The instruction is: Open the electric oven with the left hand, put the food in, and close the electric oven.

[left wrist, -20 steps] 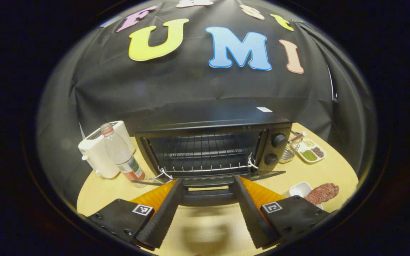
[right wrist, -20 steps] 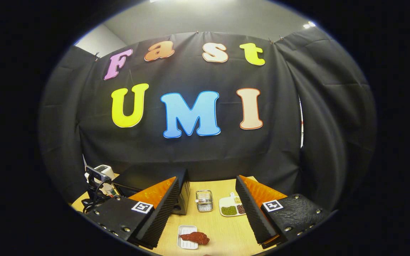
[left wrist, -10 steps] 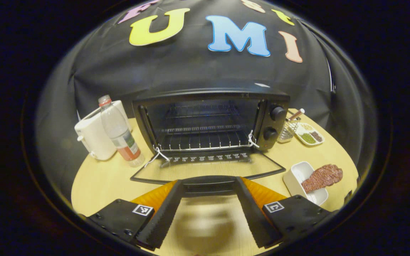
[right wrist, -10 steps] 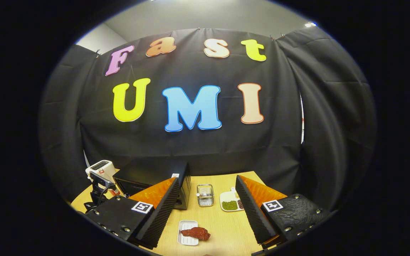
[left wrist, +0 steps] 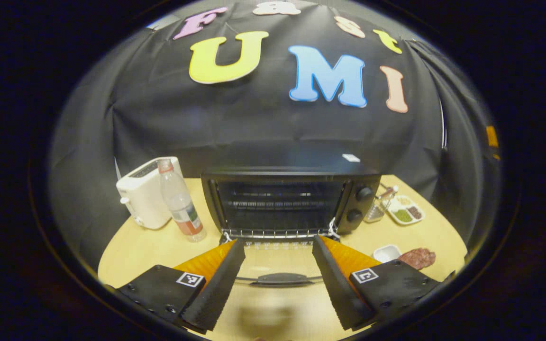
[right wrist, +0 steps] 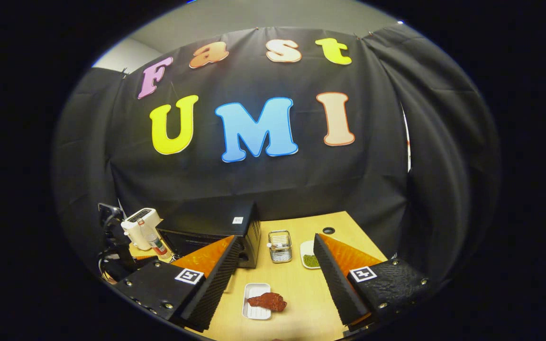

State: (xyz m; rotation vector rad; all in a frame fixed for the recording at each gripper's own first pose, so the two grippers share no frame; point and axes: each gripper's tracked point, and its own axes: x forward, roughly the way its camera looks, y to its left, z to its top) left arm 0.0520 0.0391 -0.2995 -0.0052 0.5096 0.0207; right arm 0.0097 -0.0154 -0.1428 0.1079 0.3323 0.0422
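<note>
Black oven (left wrist: 292,199) door (left wrist: 277,265) now flat; L tongs (left wrist: 273,284) withdrawn

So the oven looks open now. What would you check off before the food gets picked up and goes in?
1. Oven door fully down, lying flat in front of the oven: ok.
2. Rack inside bare, with room for the food: ok.
3. Left gripper open, clear of the door handle: ok.
4. Right gripper open, holding nothing: ok.
5. Meat on its white dish, lying between the right fingers' line: ok.
6. Oven heat or dial setting: cannot tell.
</note>
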